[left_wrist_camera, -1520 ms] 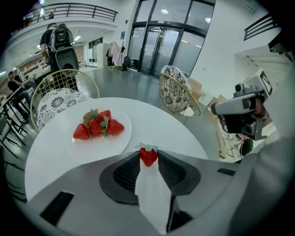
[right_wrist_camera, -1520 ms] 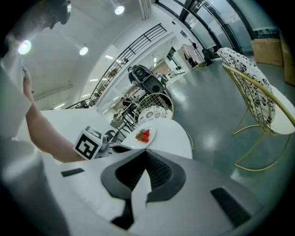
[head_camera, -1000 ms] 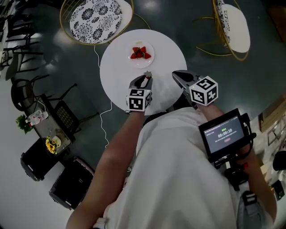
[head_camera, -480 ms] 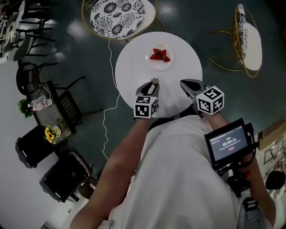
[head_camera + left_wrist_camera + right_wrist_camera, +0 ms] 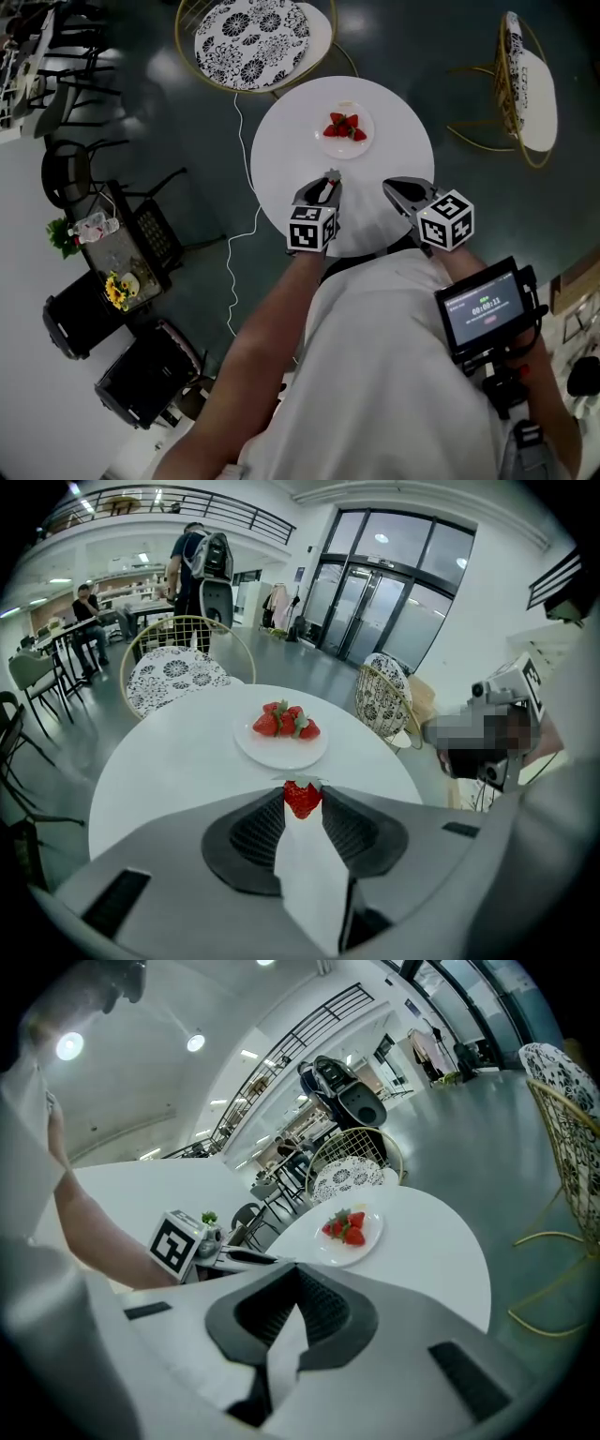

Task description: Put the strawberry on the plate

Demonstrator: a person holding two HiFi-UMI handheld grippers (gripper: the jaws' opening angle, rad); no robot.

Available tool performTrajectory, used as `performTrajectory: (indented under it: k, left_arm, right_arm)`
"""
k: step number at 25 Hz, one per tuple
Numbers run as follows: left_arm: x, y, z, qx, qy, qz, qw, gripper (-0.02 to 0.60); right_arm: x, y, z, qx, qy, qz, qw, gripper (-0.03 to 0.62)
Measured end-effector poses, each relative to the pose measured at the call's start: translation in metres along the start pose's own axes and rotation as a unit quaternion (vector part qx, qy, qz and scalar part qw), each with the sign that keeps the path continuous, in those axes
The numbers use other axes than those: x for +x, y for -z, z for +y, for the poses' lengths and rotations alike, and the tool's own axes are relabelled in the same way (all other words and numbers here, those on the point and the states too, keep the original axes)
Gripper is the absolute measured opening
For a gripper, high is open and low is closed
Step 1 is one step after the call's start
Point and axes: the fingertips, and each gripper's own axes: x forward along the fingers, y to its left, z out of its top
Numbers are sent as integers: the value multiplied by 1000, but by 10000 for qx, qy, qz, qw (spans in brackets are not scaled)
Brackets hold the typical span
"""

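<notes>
left gripper clamps strawberry over round table | plate ahead, apart, bears berry heap | right gripper seemingly closed, empty | patterned chairs beyond

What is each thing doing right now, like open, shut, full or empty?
Left gripper: shut on the red strawberry.
Right gripper: fingers shut, empty.
Small round white plate: holds a pile of strawberries.
Red strawberry: pinched at the fingertips, not yet on the plate.

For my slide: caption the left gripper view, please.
Left claw grips a strawberry short of the plate of strawberries.
</notes>
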Motion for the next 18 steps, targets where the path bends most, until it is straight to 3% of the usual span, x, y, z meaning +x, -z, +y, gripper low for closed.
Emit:
performTrajectory:
  k: [8, 18]
  left_arm:
    - [21, -21, 6, 206, 55, 191, 9996, 117]
    - [39, -40, 16, 194, 33, 394, 9990, 117]
  right_arm:
    - [-4, 2, -3, 149, 147, -49, 9998, 8]
    - [-9, 8, -5, 364, 290, -165, 9988, 8]
